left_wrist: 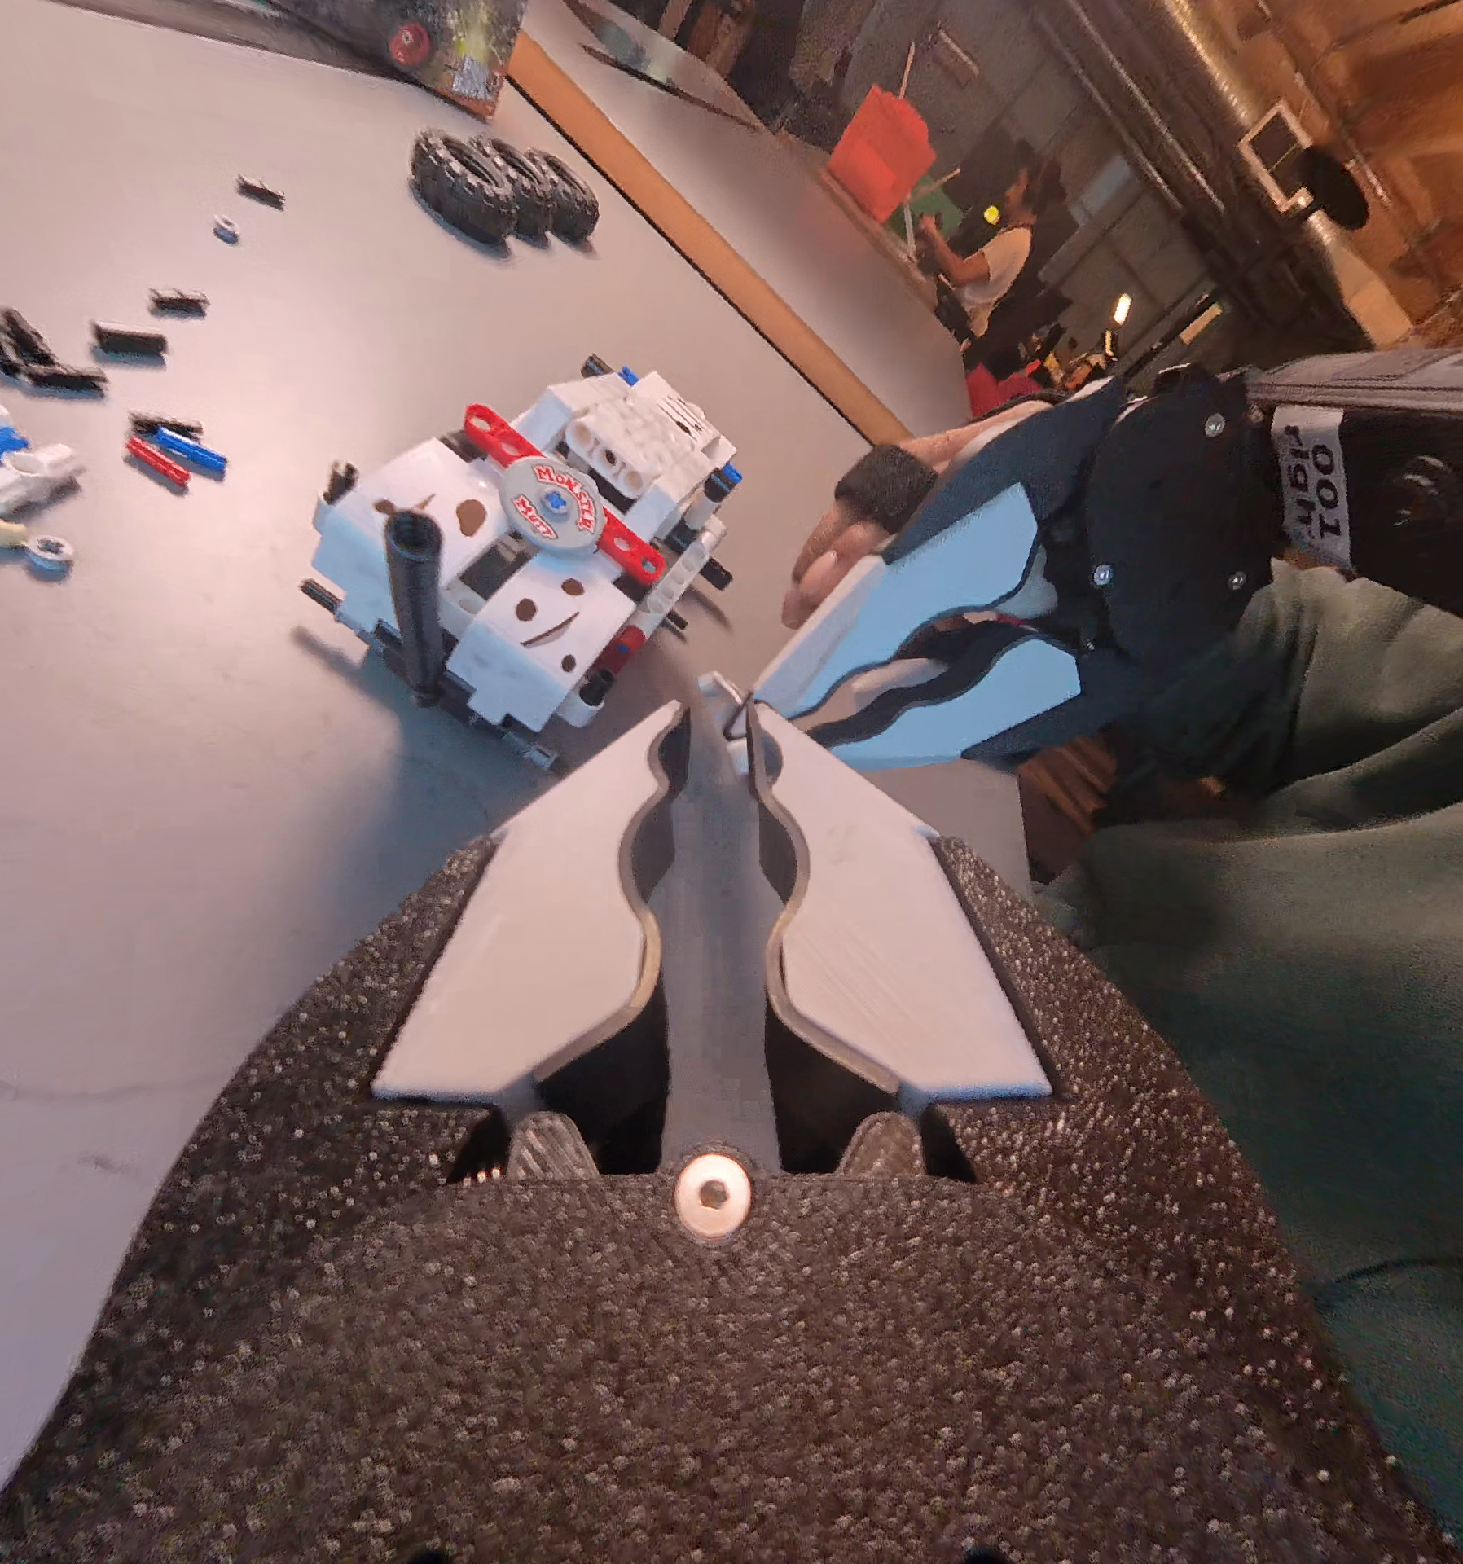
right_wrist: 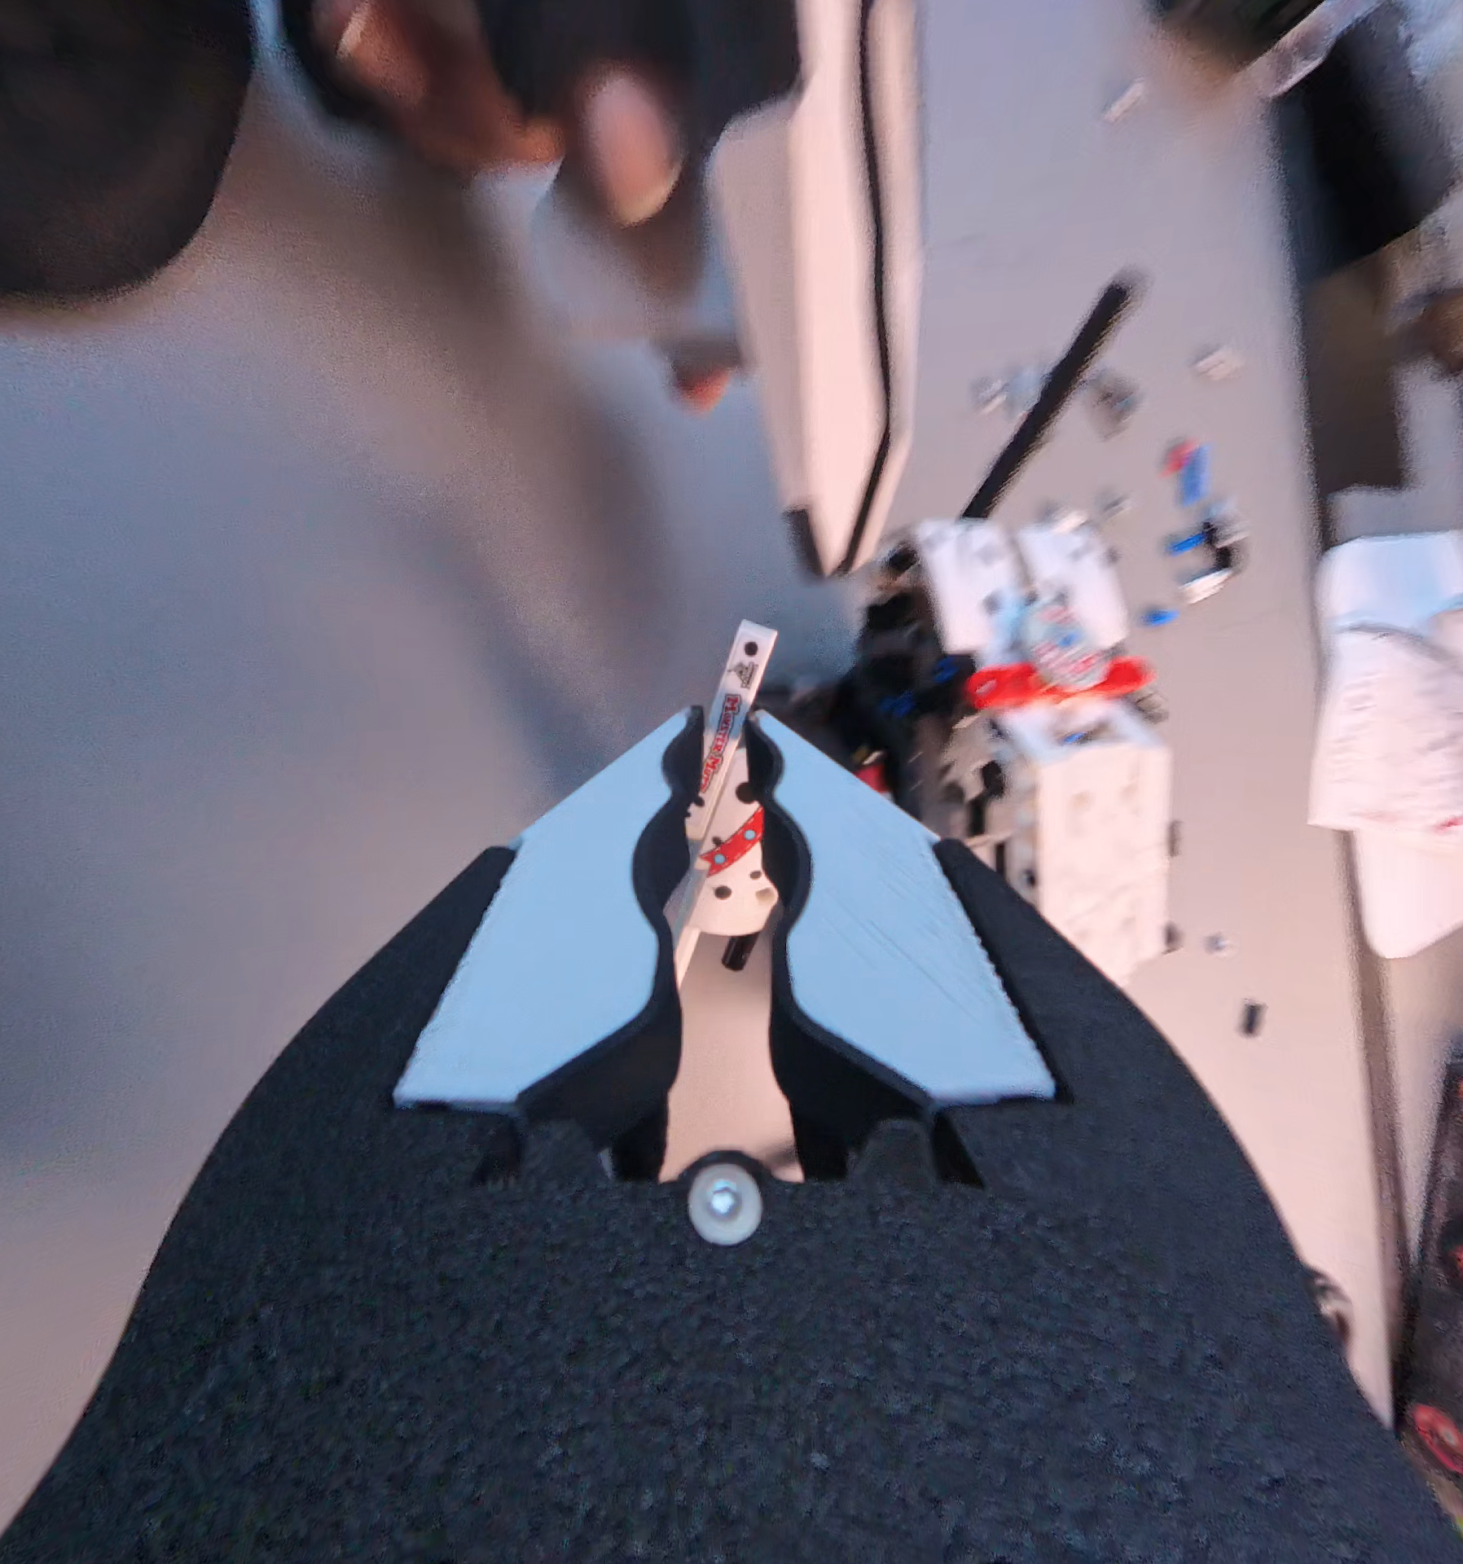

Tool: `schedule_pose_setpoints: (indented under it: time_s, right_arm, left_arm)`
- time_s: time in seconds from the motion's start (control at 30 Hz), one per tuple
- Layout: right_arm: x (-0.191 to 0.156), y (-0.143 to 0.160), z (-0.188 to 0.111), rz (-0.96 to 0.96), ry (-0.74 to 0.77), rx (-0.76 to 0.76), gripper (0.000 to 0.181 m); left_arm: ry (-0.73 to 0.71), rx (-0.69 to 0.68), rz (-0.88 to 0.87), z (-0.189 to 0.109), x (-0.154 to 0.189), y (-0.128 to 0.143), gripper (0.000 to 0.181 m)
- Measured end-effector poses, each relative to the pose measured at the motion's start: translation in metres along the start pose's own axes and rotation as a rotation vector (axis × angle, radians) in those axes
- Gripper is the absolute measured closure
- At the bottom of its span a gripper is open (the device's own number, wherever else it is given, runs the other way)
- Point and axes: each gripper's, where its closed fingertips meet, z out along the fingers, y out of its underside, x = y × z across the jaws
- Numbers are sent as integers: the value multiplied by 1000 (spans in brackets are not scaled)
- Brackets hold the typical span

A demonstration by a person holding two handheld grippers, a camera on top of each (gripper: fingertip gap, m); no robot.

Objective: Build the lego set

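The right gripper (right_wrist: pixel 724 719) is pinched on a white printed panel piece (right_wrist: pixel 732 787), a narrow decorated lego part standing nearly upright between its fingertips, its top poking out past them toward 12 o'clock. The left gripper (left_wrist: pixel 715 719) has its fingers drawn close, leaving only a slim gap; a small white part sits right at its tips where they meet the right gripper's fingers, but whether it is clamped there I cannot tell.

The lego truck body (left_wrist: pixel 533 550) rests on the grey tabletop (left_wrist: pixel 161 846) at 11 o'clock from the left gripper's tips, near them. It is white with brown spots, a red beam crossing a round grey disc on top, and a black tube rising from one corner. Loose small parts (left_wrist: pixel 51 457) lie at 9 o'clock, and three black tyres (left_wrist: pixel 504 186) at 12 o'clock, well apart from the truck.
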Motion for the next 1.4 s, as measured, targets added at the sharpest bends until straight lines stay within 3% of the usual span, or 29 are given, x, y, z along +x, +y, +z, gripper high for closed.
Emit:
schedule_pose_setpoints:
  time_s: [0.13,0.23,0.27,0.33,0.4,0.47,0.53,0.63,0.7,0.83,1.0,1.13,1.2,1.27,1.33,1.4]
  right_arm:
    - [-46,38,-8,32,-284,-171,172]
    - [-53,48,-7,65,-336,-202,168]
    - [-49,44,-11,77,-347,-175,156]
    - [-15,23,-25,131,-265,-57,149]
    - [42,5,-39,125,-37,54,142]
    - [82,12,-37,6,154,-1,129]
    - [95,30,-16,-113,196,-106,124]
    - [95,34,0,-248,164,-132,142]
    - [96,38,-4,-255,42,-161,143]
    - [82,43,-17,-109,-448,-182,144]
    - [54,46,-12,79,-961,-265,144]
    - [39,53,7,137,-1090,-329,151]
    - [41,56,17,118,-1030,-318,156]
    - [51,44,8,139,-956,-211,147]
    - [77,31,-8,120,-759,-83,144]
    - [89,16,-46,106,-600,52,147]
  left_arm:
    - [-78,-4,79,-15,-13,-6,164]
    - [-123,-32,104,-19,-24,-1,159]
    - [-141,-44,112,-20,-29,2,156]
    - [-157,-55,141,-21,-32,3,152]
    - [-178,-56,185,-21,-34,1,149]
    - [-209,-66,243,-20,-38,0,146]
    - [-229,-76,288,-20,-39,-1,143]
    - [-229,-64,340,-23,-33,-3,137]
    - [-234,-50,398,-28,-28,-4,132]
    - [-200,-18,498,-24,-13,-8,120]
    - [-214,-105,561,-1,-15,0,105]
    - [-193,-170,550,7,-16,16,117]
    - [-202,-185,553,8,-19,20,127]
    - [-178,-205,533,9,-20,26,138]
    - [-146,-208,522,10,-19,28,146]
    - [-116,-217,523,10,-17,30,152]
